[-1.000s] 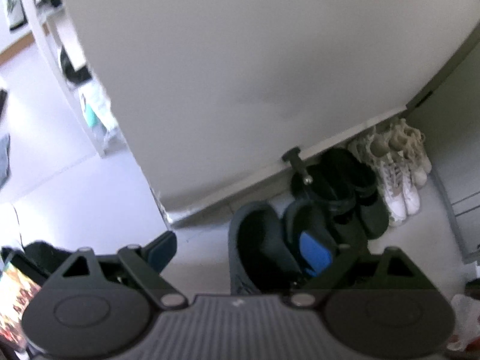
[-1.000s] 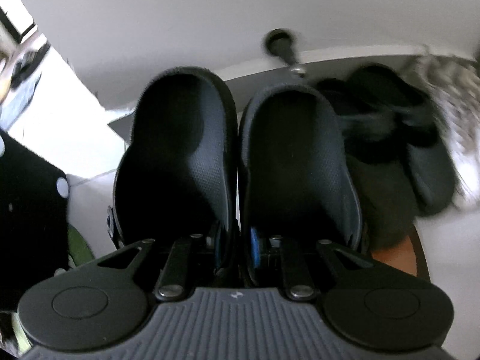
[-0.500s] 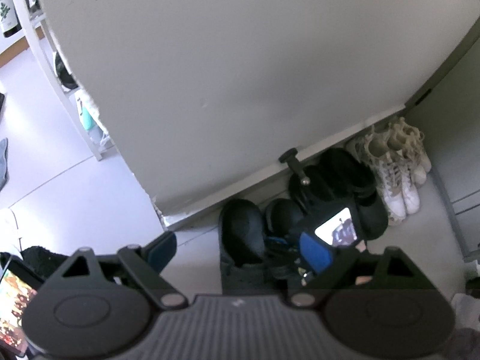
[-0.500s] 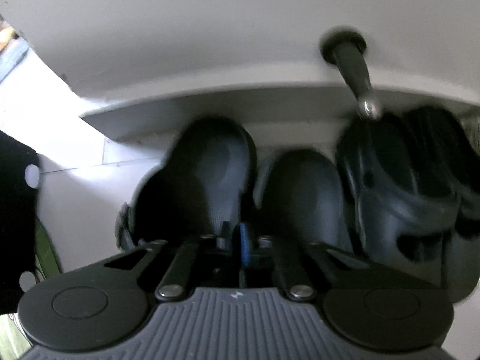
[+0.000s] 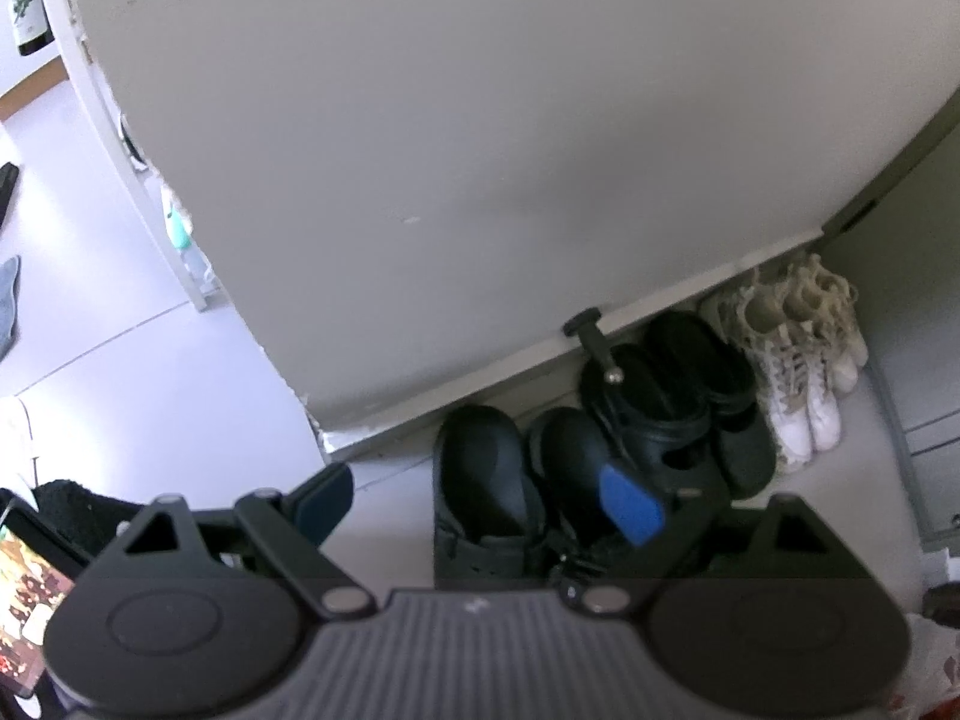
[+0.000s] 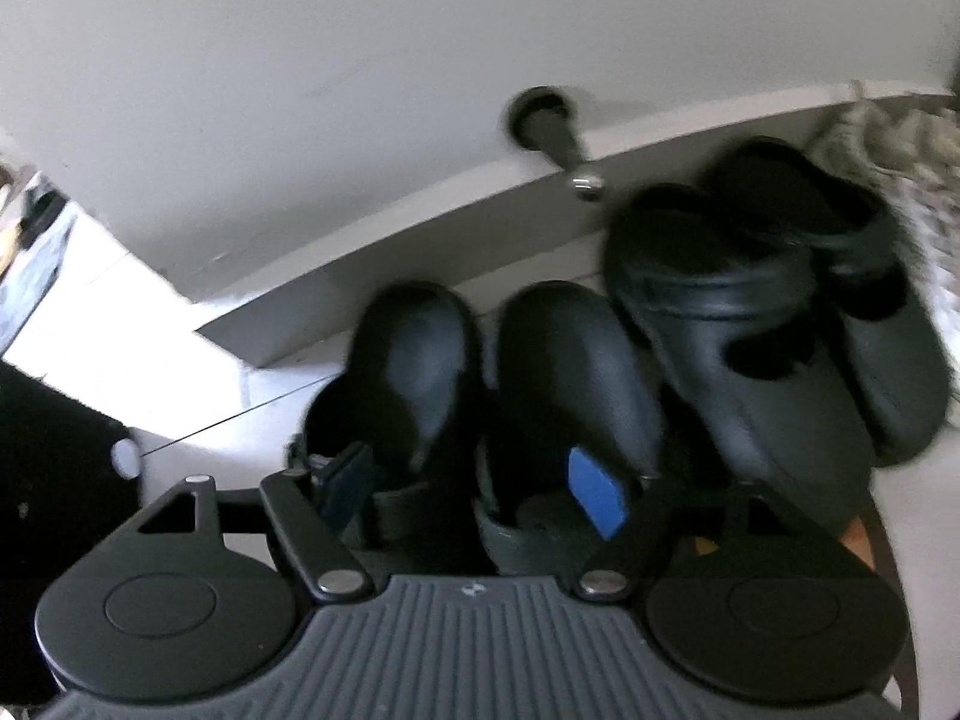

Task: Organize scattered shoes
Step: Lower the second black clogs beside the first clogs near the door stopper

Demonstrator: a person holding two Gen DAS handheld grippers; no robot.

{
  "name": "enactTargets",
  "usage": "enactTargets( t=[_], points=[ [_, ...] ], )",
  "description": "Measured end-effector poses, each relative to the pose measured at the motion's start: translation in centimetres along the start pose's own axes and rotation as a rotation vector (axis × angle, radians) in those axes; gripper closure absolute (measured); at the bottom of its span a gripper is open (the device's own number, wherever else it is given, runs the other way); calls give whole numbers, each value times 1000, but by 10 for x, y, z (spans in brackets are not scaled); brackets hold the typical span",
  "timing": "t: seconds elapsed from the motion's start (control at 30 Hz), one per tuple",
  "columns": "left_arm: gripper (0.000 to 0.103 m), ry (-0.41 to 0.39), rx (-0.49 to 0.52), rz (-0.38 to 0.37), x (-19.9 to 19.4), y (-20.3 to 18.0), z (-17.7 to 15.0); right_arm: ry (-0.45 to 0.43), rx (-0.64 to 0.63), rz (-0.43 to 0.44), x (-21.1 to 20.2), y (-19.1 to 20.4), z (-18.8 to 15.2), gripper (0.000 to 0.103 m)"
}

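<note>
A pair of dark clogs [image 6: 414, 372] stands side by side on the floor, toes to the pale wall panel [image 6: 360, 90]. My right gripper [image 6: 471, 489] hovers over their heels. Its jaws are opening, the clogs' inner heel edges lie between the blue pads [image 6: 597, 498], and the pads do not press on them. In the left wrist view the same clogs [image 5: 480, 480] sit left of a black clog pair [image 5: 678, 408] and white sneakers [image 5: 792, 372]. My left gripper [image 5: 477, 501] hangs open above the floor, holding nothing.
A black door stopper [image 6: 552, 138] juts from the panel's base just above the black clogs [image 6: 750, 312]. A grey drawer unit [image 5: 930, 438] stands right of the sneakers. A white shelf frame [image 5: 120, 120], a dark mat [image 5: 72, 498] and a lit screen [image 5: 24, 570] lie to the left.
My right gripper brought the dark clogs down to the floor beside the black pair, and its jaws have spread off them. My left gripper has barely moved.
</note>
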State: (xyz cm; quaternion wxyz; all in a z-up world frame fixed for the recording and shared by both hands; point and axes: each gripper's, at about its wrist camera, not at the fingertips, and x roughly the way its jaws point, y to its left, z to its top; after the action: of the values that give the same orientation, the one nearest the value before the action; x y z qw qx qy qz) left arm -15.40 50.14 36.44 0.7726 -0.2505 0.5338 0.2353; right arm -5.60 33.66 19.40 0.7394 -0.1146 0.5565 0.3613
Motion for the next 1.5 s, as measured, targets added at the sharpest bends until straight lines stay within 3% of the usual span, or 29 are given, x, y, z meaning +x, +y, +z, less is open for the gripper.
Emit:
enactTargets(
  t=[0.13,0.2,0.3,0.57,0.6,0.7,0.87,1.23,1.4,1.47,1.5],
  points=[
    [12,1,30,-11,-1,6,7,59,17,18,21,4,19,29],
    [12,-2,33,-6,-2,4,7,105,22,11,35,5,29,43],
    [12,-3,5,-2,-3,10,9,254,149,47,81,-7,40,66],
    [12,3,-8,12,-3,21,9,359,89,-38,114,6,45,66],
    [12,3,-11,17,-3,24,11,366,77,-47,117,8,44,71],
    [12,3,-30,40,-4,35,13,358,-32,-78,116,19,43,78],
    [12,26,-111,48,-2,55,15,315,-142,-87,107,32,34,80],
    [12,35,-92,9,0,44,18,314,-479,-126,106,72,23,84],
    [12,48,-98,-8,2,41,16,260,-708,-140,104,102,19,98],
    [12,52,-104,-16,3,40,15,267,-678,-127,106,103,25,98],
    [12,52,-106,-19,4,39,14,292,-555,-109,108,92,36,98]
  ],
)
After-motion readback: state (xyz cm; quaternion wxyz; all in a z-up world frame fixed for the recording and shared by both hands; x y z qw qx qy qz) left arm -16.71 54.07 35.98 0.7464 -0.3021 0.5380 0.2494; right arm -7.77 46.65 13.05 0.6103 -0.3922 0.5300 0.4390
